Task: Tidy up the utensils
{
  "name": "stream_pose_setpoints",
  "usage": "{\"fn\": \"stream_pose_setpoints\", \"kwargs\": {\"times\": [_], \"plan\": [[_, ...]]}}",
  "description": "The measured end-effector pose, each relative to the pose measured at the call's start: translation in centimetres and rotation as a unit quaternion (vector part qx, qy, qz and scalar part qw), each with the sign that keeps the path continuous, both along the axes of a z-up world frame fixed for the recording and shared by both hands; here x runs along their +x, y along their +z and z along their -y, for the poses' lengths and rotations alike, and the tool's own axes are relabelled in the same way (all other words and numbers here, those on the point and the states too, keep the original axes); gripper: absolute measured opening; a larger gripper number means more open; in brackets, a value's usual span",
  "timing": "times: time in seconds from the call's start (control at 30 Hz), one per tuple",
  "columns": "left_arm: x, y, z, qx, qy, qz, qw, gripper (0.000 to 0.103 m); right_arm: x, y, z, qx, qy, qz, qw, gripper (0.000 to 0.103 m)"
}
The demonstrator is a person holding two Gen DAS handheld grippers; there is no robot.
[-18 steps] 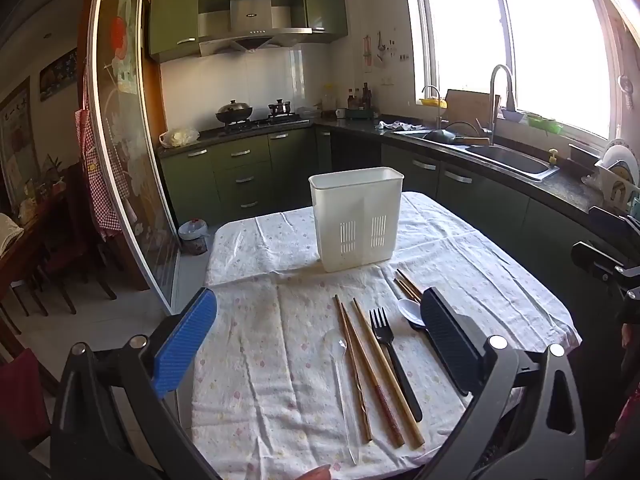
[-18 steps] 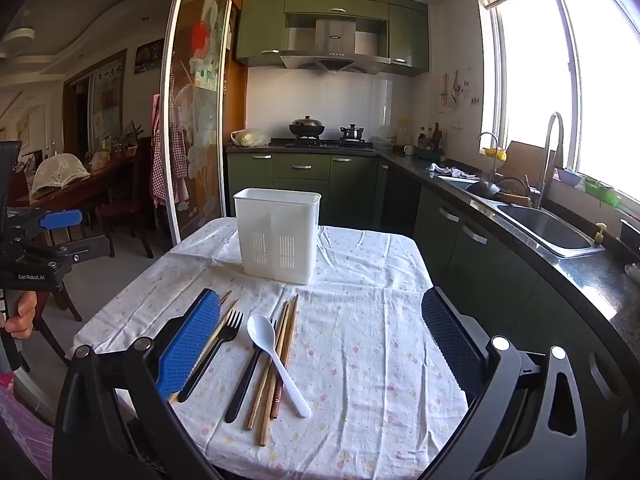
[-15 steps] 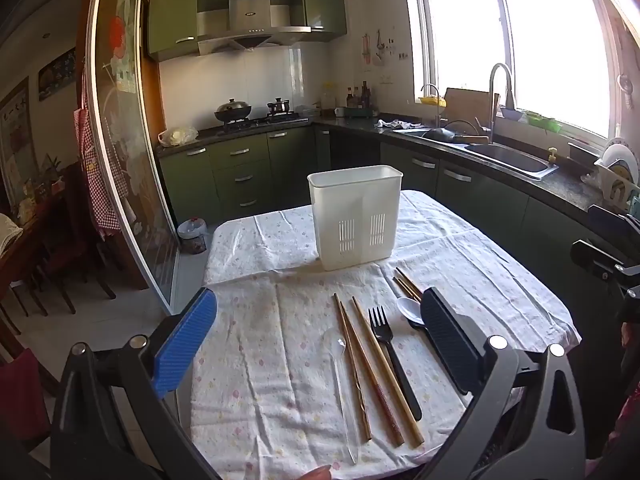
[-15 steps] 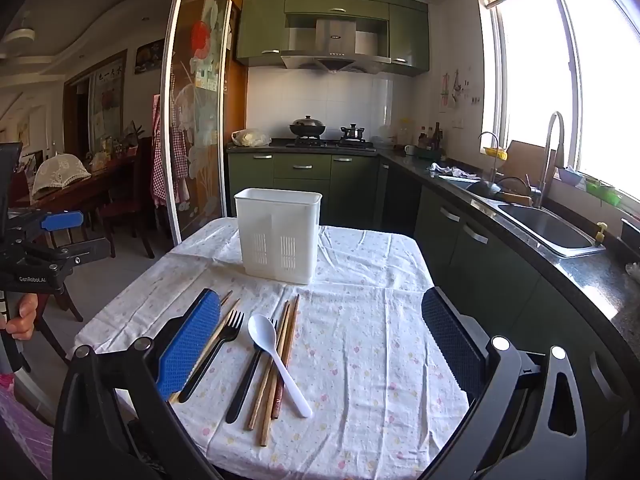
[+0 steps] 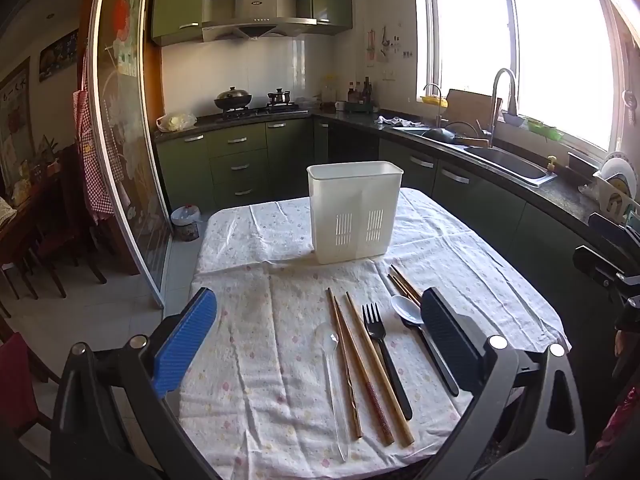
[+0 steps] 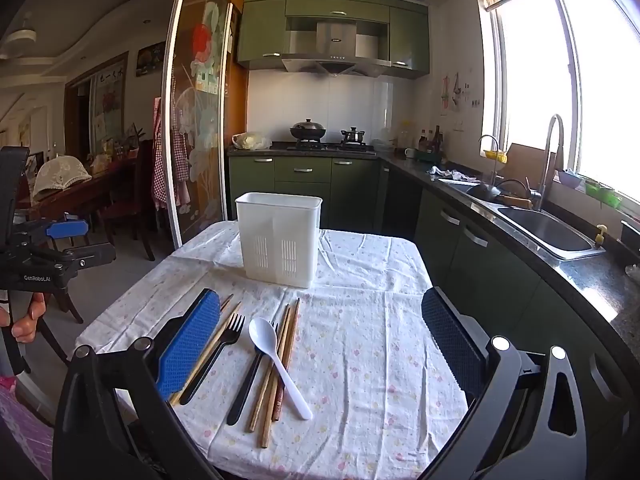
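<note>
Both the left hand-held gripper [image 5: 318, 334] and the right hand-held gripper [image 6: 320, 340] hang wide open (holding nothing) above the chopsticks [image 5: 362, 364] and fork [image 5: 384, 354], probably ready to fill the white holder [image 5: 354, 210].

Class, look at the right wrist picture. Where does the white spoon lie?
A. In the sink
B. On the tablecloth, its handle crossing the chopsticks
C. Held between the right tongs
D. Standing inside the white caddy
B: the white spoon lies flat on the tablecloth, its handle across the chopsticks; the white caddy stands apart behind it, and the right tongs are open and hold nothing.
</note>
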State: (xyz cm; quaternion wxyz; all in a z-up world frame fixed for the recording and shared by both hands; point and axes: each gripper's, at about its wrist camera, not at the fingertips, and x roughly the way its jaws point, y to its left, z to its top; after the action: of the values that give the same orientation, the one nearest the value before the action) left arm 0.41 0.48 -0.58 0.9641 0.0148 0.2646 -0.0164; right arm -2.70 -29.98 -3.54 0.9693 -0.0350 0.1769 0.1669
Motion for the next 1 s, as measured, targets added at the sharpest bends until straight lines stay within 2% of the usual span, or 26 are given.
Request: {"fn": "stream_pose_setpoints", "kwargs": {"times": [1.0], "plan": [[0.09, -0.2, -0.14, 0.004, 0.0, -0.001, 1.0, 0.097, 0.14, 0.01, 0.5, 0.003, 0.001, 0.0, 1.0, 0.099]]}}
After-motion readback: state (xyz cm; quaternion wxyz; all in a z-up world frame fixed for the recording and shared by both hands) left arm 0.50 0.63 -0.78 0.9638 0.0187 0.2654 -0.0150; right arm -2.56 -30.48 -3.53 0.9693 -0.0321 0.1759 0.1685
